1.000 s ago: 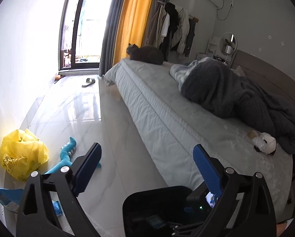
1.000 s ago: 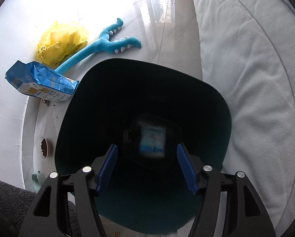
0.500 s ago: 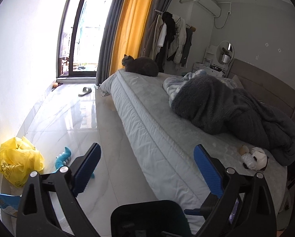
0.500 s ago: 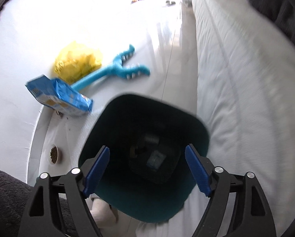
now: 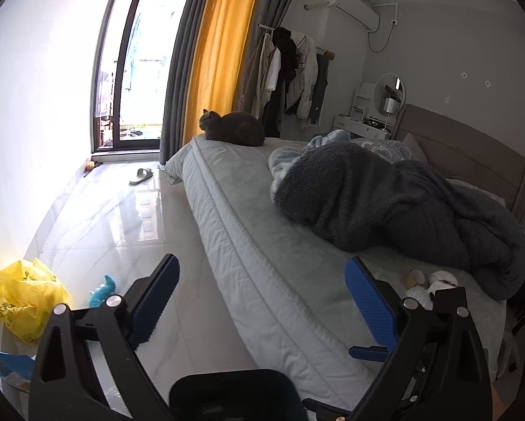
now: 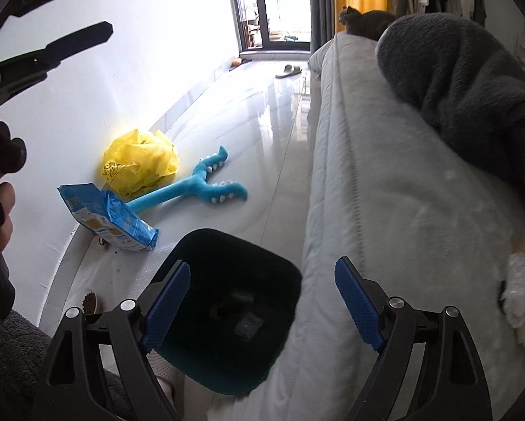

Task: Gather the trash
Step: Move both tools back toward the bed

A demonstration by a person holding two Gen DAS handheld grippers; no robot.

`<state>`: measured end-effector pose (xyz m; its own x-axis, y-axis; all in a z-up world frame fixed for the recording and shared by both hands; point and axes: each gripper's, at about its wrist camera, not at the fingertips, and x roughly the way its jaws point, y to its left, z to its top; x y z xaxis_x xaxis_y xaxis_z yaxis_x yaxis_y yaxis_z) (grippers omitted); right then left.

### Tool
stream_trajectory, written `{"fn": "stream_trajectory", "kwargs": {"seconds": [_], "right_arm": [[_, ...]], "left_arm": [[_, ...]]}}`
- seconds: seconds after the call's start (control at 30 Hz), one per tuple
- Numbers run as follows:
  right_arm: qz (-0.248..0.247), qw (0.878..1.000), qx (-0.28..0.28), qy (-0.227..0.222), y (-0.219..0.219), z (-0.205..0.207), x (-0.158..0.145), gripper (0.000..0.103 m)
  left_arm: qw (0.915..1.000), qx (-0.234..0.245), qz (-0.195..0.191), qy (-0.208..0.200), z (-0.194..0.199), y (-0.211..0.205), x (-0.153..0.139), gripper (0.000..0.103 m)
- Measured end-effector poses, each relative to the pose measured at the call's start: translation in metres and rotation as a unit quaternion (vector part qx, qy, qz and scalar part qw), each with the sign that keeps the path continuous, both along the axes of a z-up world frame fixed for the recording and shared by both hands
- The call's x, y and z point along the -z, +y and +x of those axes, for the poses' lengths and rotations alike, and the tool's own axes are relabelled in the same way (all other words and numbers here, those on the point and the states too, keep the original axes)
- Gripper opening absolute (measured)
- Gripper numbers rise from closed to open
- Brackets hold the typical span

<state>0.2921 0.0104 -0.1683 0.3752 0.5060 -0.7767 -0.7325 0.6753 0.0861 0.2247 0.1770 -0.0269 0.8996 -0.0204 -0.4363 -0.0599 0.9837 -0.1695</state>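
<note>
A bedroom with a glossy pale tiled floor (image 5: 122,217) and a long bed (image 5: 262,245) along the right.

The right gripper (image 6: 262,301) hangs above a dark teal trash bin (image 6: 262,256) that stands on the floor right against the side of the bed. Its blue-padded jaws have just been opening and now stand wide apart with nothing between them. Down inside the bin lies a small pale packet (image 6: 249,322) on the dark bottom.

The left gripper (image 5: 262,301) points out across the room, its jaws also spread wide and empty; only the bin's dark rim shows at the bottom edge of its view.

On the floor by the white wall lie a crumpled yellow plastic bag (image 6: 139,165), a blue snack bag (image 6: 108,219) on its side, and a teal plush toy (image 6: 195,189) with forked arms, all close together and a little apart from the bin. A small bowl of dark kibble (image 6: 90,302) sits near the bin.

On the bed, a dark cat (image 5: 232,129) rests at the far end, and a heaped grey blanket (image 5: 385,203) covers the near part. A slipper (image 5: 141,176) lies by the glass door.
</note>
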Motion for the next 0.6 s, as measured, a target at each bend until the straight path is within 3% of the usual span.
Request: {"fn": "stream_trajectory", "kwargs": {"seconds": [0.37, 0.6], "right_arm": [[0.014, 0.999, 0.017, -0.047, -0.056, 0.016, -0.022, 0.087], [0.009, 0.997, 0.031, -0.063, -0.089, 0.027, -0.025, 0.087]], "left_arm": [[0.9984, 0.03, -0.041, 0.026, 0.027, -0.036, 0.009, 0.097], [0.9973, 0.051, -0.033, 0.04, 0.04, -0.062, 0.012, 0.097]]}}
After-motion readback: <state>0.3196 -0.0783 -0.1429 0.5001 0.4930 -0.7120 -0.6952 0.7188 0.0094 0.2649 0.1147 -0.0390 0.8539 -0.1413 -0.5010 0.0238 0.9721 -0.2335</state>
